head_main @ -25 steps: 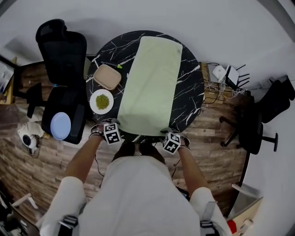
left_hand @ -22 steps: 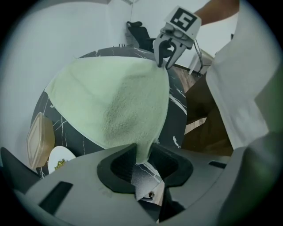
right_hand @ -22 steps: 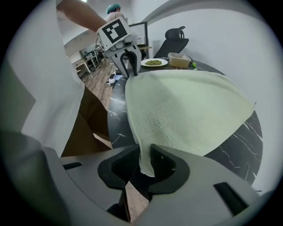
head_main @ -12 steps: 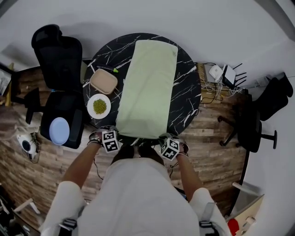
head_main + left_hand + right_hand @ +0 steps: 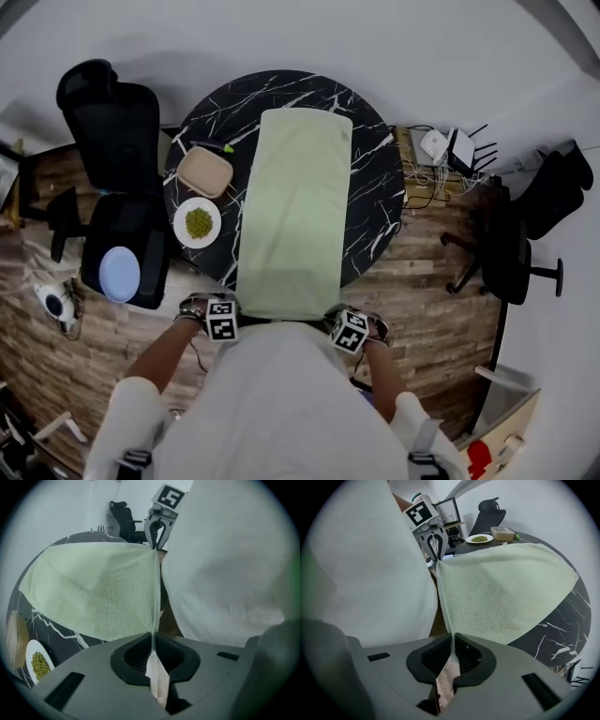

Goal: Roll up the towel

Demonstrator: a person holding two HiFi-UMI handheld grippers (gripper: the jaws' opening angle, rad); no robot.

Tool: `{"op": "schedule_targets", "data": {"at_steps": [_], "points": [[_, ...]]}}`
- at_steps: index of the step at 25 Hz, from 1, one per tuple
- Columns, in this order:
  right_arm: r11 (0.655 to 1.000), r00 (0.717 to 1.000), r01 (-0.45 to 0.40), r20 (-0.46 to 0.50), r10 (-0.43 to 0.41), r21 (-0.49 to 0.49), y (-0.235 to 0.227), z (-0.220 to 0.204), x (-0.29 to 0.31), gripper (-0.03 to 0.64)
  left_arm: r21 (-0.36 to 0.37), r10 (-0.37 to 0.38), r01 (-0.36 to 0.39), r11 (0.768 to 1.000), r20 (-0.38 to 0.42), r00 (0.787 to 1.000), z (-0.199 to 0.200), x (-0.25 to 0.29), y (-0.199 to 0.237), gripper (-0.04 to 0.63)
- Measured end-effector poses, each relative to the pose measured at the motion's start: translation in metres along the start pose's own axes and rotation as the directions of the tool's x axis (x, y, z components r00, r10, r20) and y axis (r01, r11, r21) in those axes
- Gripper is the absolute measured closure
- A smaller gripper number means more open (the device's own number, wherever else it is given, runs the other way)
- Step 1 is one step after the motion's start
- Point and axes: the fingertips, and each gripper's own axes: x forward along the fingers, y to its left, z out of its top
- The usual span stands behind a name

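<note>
While one pale green terry towel (image 5: pixel 293 206) lies lengthwise on one round black marble table (image 5: pixel 375 187), its near edge overhangs toward the person. The left hand-held gripper (image 5: pixel 152 663) and the right hand-held gripper (image 5: pixel 451 660), two in all, have just closed, each pinching a near corner. Rolling seems barely begun; next, both corners must curl evenly toward the far end. Left: one white plate (image 5: pixel 181 232), one beige lidded box (image 5: pixel 203 172).

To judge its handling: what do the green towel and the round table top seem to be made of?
Towel: probably terry or fleece cloth, pale green and matt; its fuzzy pile shows up close.
Table top: looks like black marble with white veins, perhaps only an imitation.
</note>
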Motion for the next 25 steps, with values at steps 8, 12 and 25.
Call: {"op": "schedule_targets", "data": {"at_steps": [8,12,25], "points": [[0.978,0.969,0.159,0.168,-0.18,0.132,-0.065,0.03,-0.052,0.594,-0.069,0.19,-0.185,0.98,0.085,0.978,0.019,-0.052,0.072,0.568],[0.964,0.95,0.239,0.178,-0.257,0.116,-0.113,0.046,-0.062,0.594,-0.102,0.279,-0.271,0.957,0.083,0.957,0.028,-0.069,0.121,0.568],[0.876,0.866,0.466,0.139,-0.481,0.125,-0.174,0.055,-0.068,0.449,-0.143,0.432,-0.424,0.894,0.031,0.901,0.043,-0.067,0.176,0.384]]}}
